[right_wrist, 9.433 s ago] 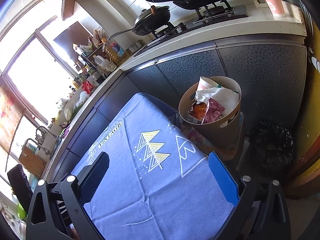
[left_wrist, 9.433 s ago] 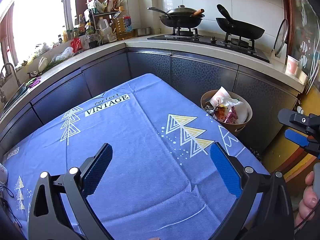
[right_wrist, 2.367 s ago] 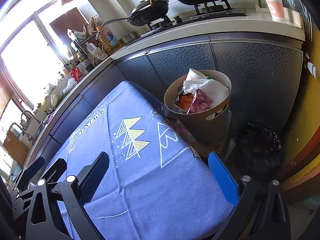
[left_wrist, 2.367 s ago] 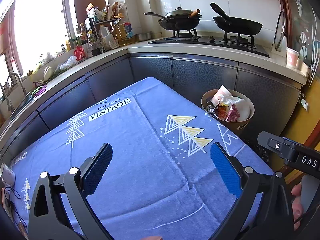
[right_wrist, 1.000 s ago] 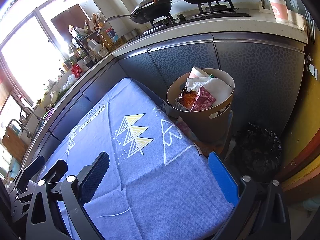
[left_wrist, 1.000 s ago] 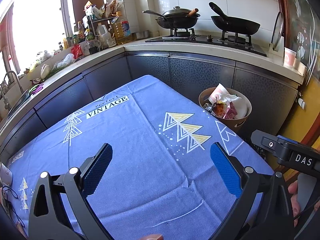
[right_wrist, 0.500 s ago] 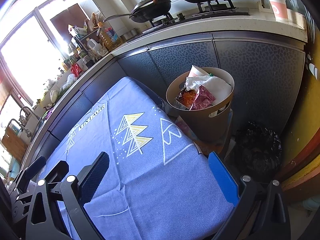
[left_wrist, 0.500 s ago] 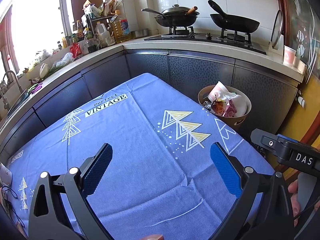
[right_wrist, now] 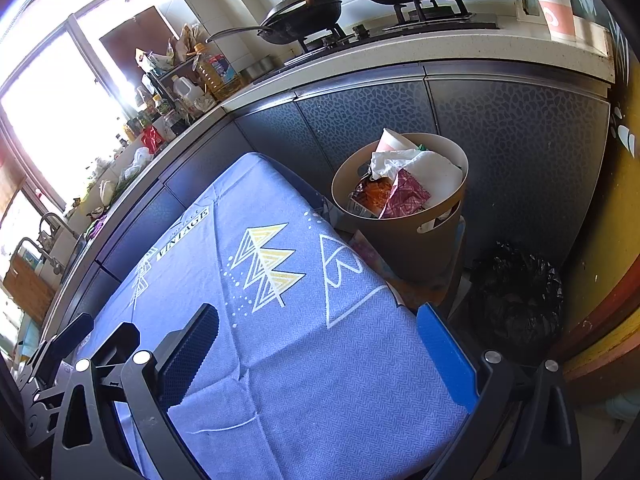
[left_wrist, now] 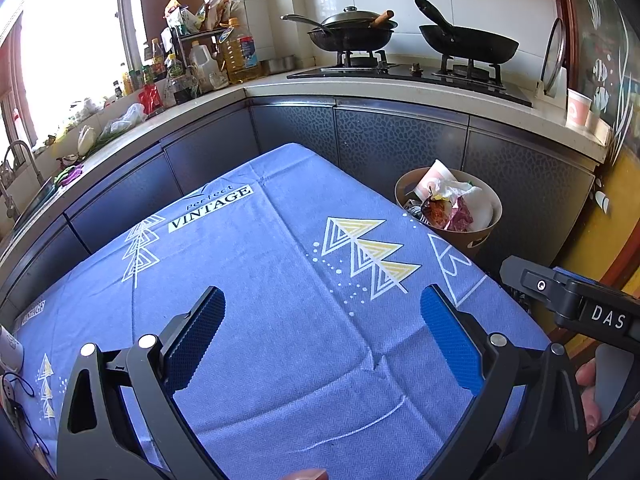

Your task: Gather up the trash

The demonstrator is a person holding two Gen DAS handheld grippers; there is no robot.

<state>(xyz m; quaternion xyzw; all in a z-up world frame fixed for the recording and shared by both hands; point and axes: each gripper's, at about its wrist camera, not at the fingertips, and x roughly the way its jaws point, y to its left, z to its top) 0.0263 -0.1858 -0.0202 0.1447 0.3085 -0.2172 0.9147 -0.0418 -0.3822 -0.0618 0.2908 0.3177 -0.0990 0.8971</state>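
Observation:
A tan round trash bin stands on the floor off the table's far right corner. White tissue, a paper cup and red and orange wrappers fill it to the rim. A table under a blue patterned cloth lies below both grippers, with no loose trash on it. My left gripper hovers open over the cloth, nothing between its blue pads. My right gripper is open and bare too, over the table's right end, short of the bin. The right tool's body shows at the left wrist view's right edge.
A dark-fronted L-shaped counter wraps behind the table, carrying two black woks on a stove, oil bottles and a pink paper cup. A black plastic bag sits on the floor right of the bin. A sink tap is far left.
Both views have shifted only slightly; the bin sits a little lower in the right wrist view. Both grippers have stayed open and nothing has been picked up.

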